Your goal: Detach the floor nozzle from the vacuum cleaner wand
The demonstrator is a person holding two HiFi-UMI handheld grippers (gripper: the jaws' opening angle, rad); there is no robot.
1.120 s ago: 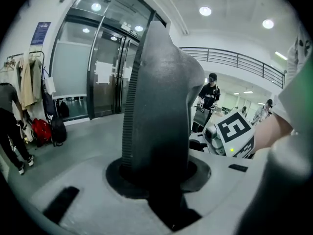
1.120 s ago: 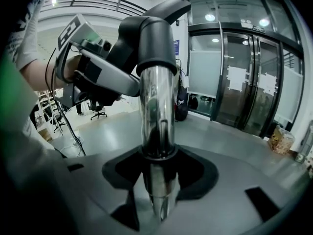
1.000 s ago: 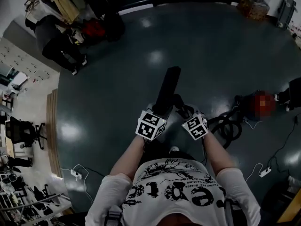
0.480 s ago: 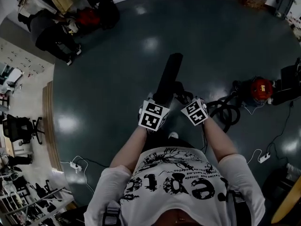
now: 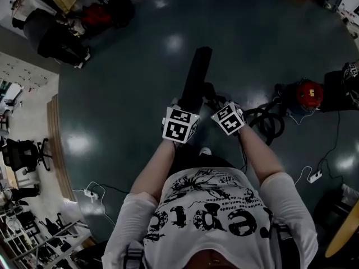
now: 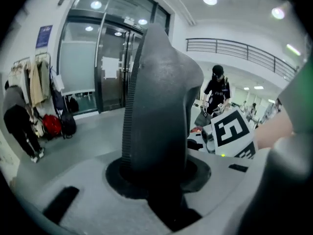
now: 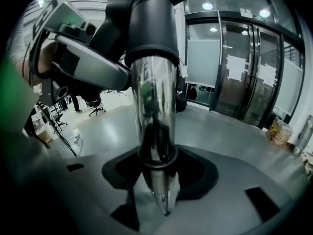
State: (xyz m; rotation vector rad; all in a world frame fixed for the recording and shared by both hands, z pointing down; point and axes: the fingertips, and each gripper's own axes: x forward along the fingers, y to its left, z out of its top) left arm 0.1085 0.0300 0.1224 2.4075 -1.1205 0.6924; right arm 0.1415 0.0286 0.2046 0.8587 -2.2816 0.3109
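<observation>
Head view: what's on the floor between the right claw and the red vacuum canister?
A coiled black hose lies on the floor between the right claw and the red vacuum canister. The head view shows it.

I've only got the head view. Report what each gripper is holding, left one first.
Observer: The left gripper is clamped on the dark grey floor nozzle.
Operator: Now the right.
Observer: The right gripper is clamped on the chrome wand.
Operator: Confirm whether they have separated.
Observer: Not yet; the wand's upper end sits inside the nozzle's black collar.
</observation>
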